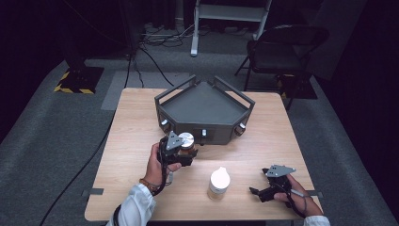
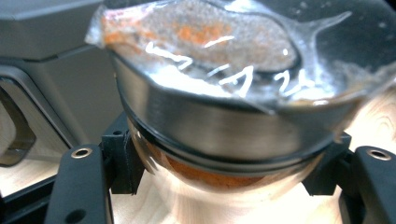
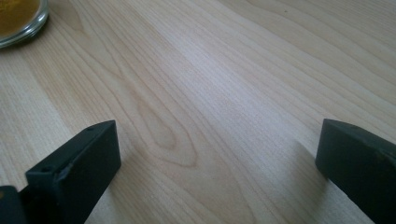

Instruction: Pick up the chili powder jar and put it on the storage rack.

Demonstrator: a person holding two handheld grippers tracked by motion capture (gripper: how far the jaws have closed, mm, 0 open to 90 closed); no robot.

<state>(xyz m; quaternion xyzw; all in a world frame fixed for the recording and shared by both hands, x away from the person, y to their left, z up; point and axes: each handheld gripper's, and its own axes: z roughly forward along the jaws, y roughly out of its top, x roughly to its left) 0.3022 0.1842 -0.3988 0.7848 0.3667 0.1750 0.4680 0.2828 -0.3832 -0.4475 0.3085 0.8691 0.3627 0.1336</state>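
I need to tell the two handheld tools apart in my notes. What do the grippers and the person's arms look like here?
Both are black two-jaw tools, each topped by a grey three-cornered plate and trailing a black cable. The left gripper has blocky black jaws with small metal-ringed holes; the right gripper has plain, flat-faced black jaws. The person wears white sleeves and a brownish band on the left wrist.

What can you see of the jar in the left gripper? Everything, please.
The jar is small, of clear glass with a wide silvery metal lid, and looks filled with an orange-red powder. A crumpled clear film lies over the lid. It stands upright, clamped at its glass body between the black jaws of the left gripper, on or just above the wooden table, close in front of the grey tray. Whether its base touches the table cannot be told.
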